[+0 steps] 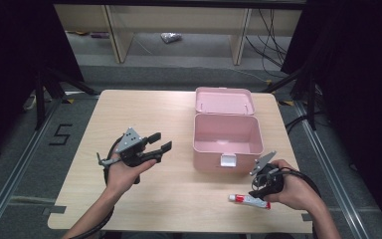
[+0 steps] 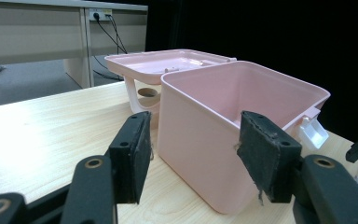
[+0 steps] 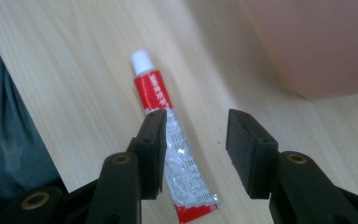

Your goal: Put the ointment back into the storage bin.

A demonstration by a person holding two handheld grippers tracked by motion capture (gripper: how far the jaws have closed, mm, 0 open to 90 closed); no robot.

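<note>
Light wood-grain bench (image 1: 144, 209) on grey flooring, dark curtains to both sides, pale shelving legs and loose cables along the far wall. A "5" is marked in tape on the floor to the left of the bench.

Your right tongs (image 1: 259, 190) sit near the front right corner of the bench, pointing down at the tube (image 1: 249, 200). In the right gripper view the jaws stand wide apart, with nothing clamped: the tube (image 3: 174, 150) lies flat on the wood, running under the left-hand jaw and out past it, cap end away from the camera. Whether that jaw's pad brushes the tube cannot be told; the other jaw is well clear of it.

Your left tongs (image 1: 159, 142) are held above the bench left of centre, aimed level at the pink box (image 1: 226, 142). Jaws open, empty; in the left gripper view the box (image 2: 200, 158) sits between and beyond them, near, not touching.

Tube: small, red body with white print, white cap, flat crimped red tail. It lies just in front of the box, towards its right corner, roughly parallel to the bench's front edge.

Box: square pink plastic, lid (image 1: 224, 101) hinged fully back, white latch (image 1: 227, 160) on the front wall, interior bare.
</note>
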